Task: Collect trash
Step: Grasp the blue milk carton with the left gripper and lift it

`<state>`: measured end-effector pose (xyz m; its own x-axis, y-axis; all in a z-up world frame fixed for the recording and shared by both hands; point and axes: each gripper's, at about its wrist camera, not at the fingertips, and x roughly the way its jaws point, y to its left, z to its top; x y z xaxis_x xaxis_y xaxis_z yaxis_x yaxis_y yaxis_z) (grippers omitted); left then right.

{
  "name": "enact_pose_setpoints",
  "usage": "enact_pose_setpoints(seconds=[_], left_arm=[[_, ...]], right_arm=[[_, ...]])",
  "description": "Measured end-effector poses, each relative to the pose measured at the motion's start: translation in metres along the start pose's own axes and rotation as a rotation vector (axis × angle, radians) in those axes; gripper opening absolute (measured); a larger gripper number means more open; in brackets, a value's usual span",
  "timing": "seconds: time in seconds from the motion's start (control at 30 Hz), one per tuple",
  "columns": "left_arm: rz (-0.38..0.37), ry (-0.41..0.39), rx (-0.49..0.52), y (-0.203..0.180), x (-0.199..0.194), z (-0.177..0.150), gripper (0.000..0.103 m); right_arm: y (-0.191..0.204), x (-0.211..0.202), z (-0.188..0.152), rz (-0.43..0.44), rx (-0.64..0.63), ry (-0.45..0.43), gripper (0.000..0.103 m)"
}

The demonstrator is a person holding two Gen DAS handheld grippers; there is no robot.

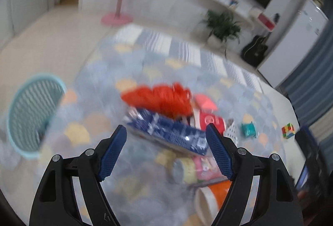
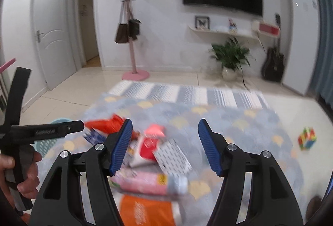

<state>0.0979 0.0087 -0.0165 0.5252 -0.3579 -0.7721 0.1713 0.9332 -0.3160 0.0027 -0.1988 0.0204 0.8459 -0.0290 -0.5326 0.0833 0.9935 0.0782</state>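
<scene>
Both of your tools are released and carry nothing: the left tool (image 1: pixel 166 151) hangs over the heap with its blue pads wide apart, and the right tool (image 2: pixel 164 147) is likewise spread above it. The trash lies in one loose pile on the patterned floor mat (image 1: pixel 108 72), and the pale blue laundry-style basket (image 1: pixel 31 113) stands just beside the mat's left edge, apart from the pile.

The views are smeared with motion, so I'd judge you're only closing in. Settle each tool before you clench, and take one piece at a time from the top of the heap. The dark blue packet (image 1: pixel 166 132) sits nearly between the left pads; grip it across its narrow side. The pink tube (image 2: pixel 152 183) lies crosswise under the right tool, so turn your wrist to pinch across its body, not along it.

By my count, as far as the blur allows:
- one crumpled red bag (image 1: pixel 162 99)
- one dark blue packet
- one red carton (image 2: pixel 148 148)
- one white dotted box (image 2: pixel 172 157)
- one pink tube
- one orange paper cup (image 1: pixel 212 196)
- one small teal pouch (image 1: pixel 248 129)

One colourful puzzle cube (image 2: pixel 307 138) sits well apart; likely not trash.
</scene>
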Motion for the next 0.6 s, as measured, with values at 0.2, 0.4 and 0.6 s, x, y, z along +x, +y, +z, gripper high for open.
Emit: enact_pose_setpoints(seconds=[0.2,0.4,0.6], left_arm=[[0.106,0.046,-0.106,0.002,0.038,-0.004,0.077],[0.084,0.085,-0.167,0.006,0.066,-0.001,0.078],[0.017,0.09,-0.132,0.003,0.069,0.0,0.065]], right_arm=[[-0.014,0.013,-0.039,-0.024,0.004,0.051,0.062],[-0.024,0.023,-0.055,-0.01,0.028,0.099,0.062],[-0.026,0.033,-0.06,0.014,0.048,0.137,0.062]])
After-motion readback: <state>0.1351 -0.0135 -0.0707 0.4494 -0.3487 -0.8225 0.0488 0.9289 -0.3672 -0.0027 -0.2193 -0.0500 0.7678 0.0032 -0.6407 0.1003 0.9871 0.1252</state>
